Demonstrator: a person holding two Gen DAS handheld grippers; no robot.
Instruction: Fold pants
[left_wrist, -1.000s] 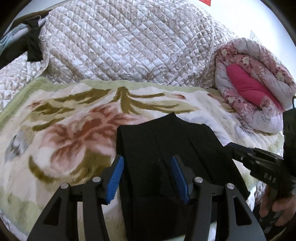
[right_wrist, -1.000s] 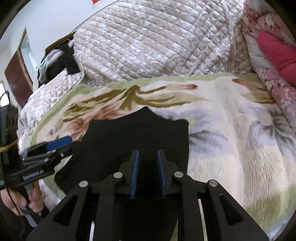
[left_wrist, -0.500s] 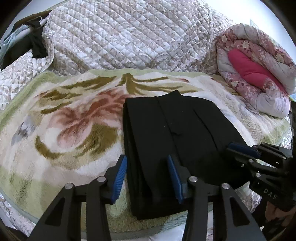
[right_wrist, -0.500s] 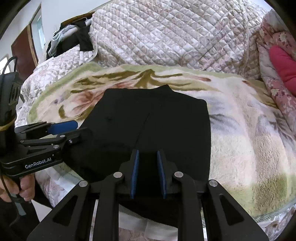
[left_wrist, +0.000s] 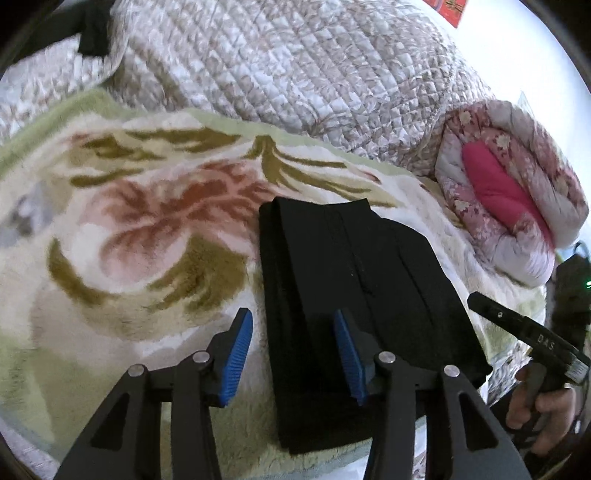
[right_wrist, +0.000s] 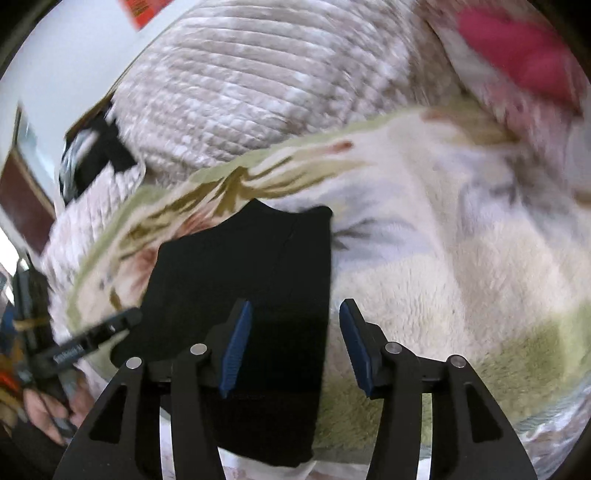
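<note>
Both grippers released: left gripper (left_wrist: 293, 354) jaws apart over the left edge of the black folded fabric pants (left_wrist: 354, 295); right gripper (right_wrist: 295, 347) jaws just opened, straddling their right edge, pads not pressing. Fold looks essentially done. Pants lie as a compact layered rectangle, flat, near the front edge of the floral plush blanket (left_wrist: 129, 236). Quilted beige cover (left_wrist: 277, 66) behind.

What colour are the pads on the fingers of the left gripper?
Blue, on black fingers. The left wrist view shows them best.
</note>
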